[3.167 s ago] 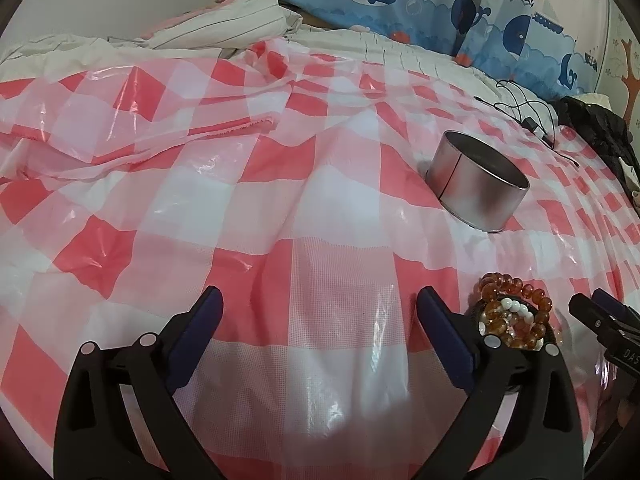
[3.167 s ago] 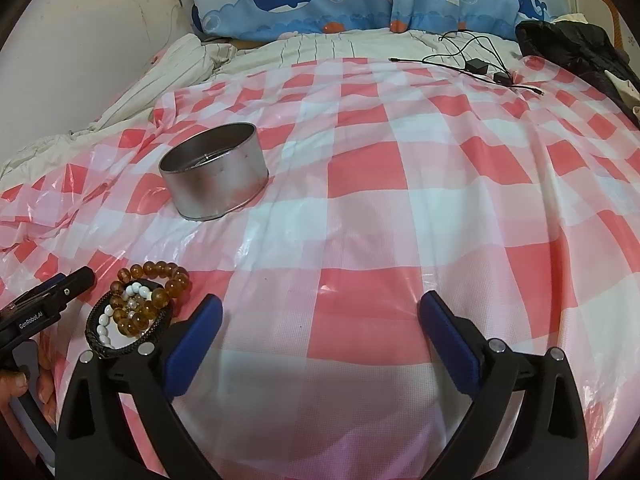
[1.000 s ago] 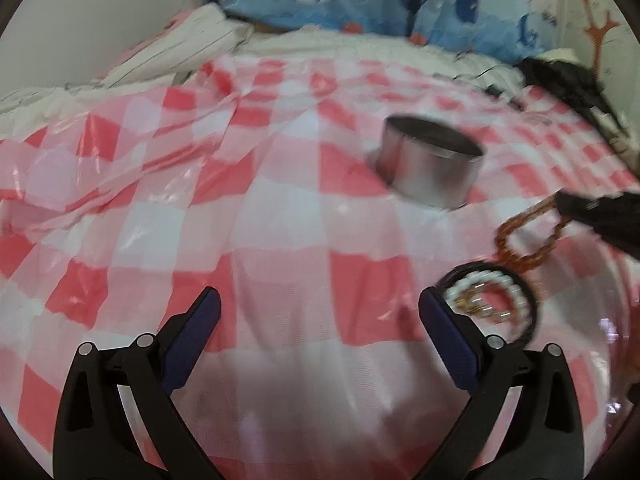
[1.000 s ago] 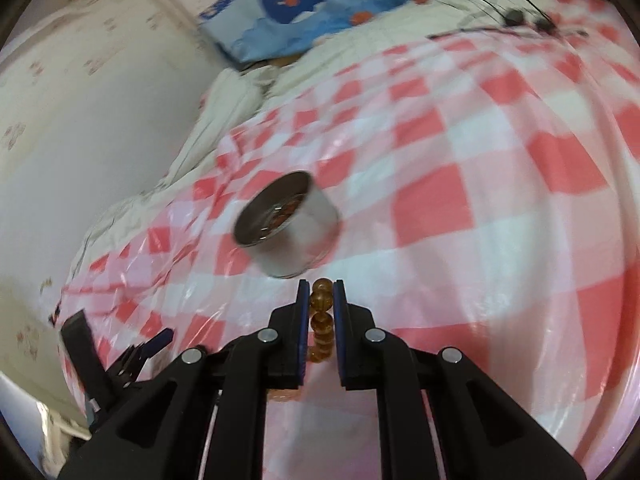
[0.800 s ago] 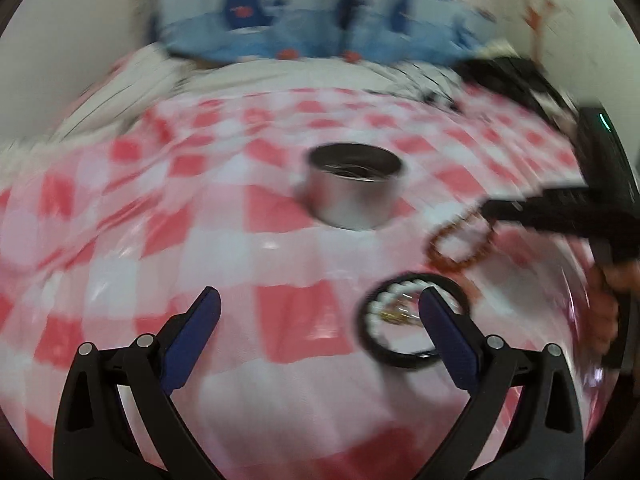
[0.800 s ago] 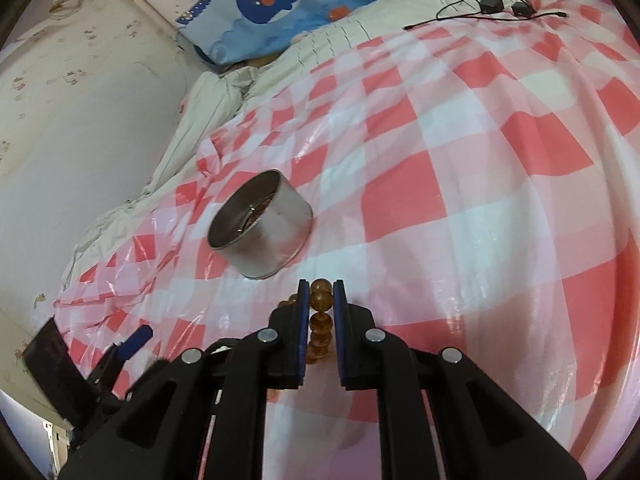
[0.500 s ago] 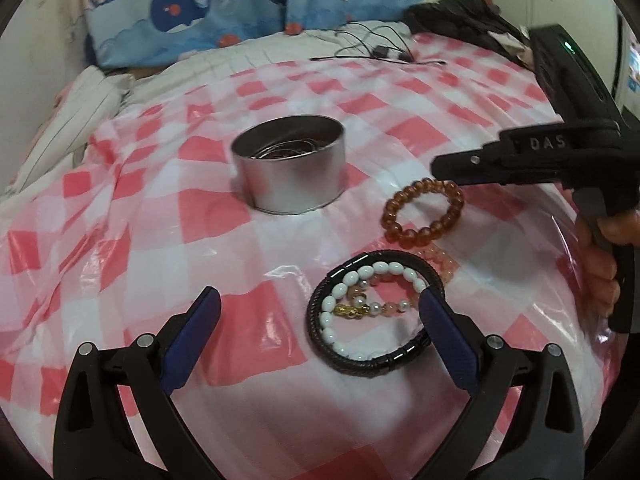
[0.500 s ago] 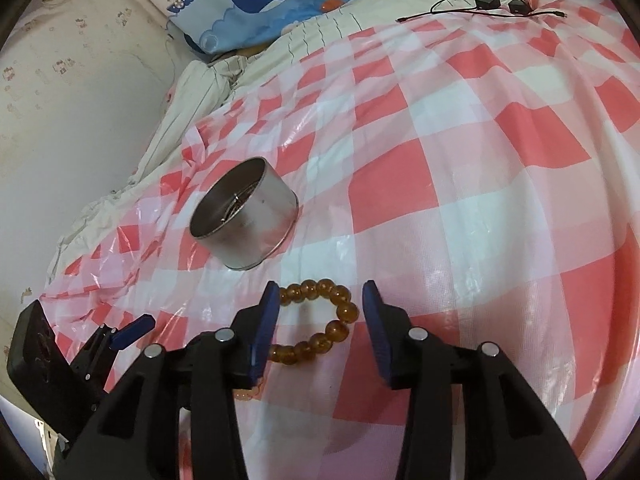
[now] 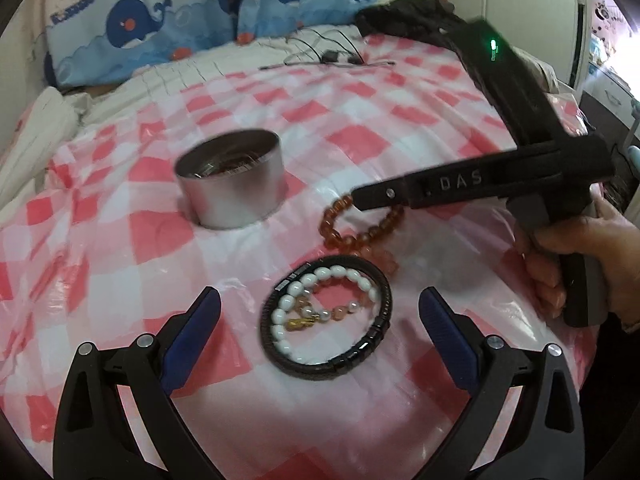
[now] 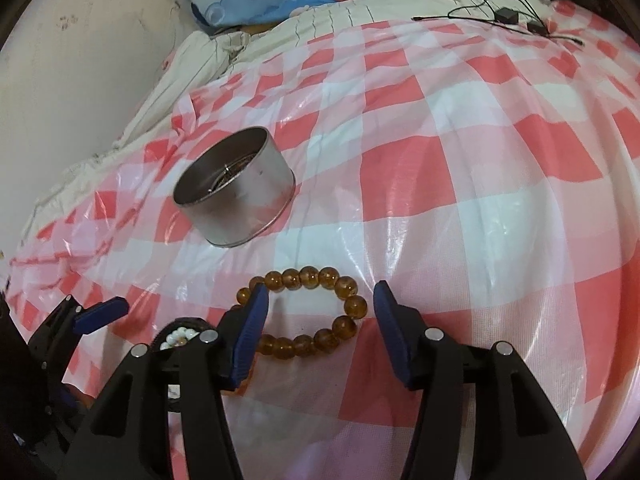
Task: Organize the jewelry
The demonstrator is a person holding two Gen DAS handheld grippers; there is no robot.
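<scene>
Amber bead bracelet (image 10: 316,312) is lying flat on the bed between my right fingers (image 10: 248,330), which are touching its rim. Black band (image 9: 326,316) is ringing white (image 9: 298,308) and pink (image 9: 340,312) bracelets. Round steel tin (image 9: 232,182) is sitting upright, holding jewelry.

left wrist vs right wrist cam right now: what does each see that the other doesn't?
Left wrist only: the whole black cord bracelet ringing the white bead bracelet, the right gripper's body from the side, and the hand on its handle.

Right wrist only: the full amber bead bracelet lying flat on the cloth between that gripper's open fingers, untouched; the left view has it partly covered.

Both: the metal tin with something inside, the checked cloth, the whale pillow, the cables. The left gripper is open.
</scene>
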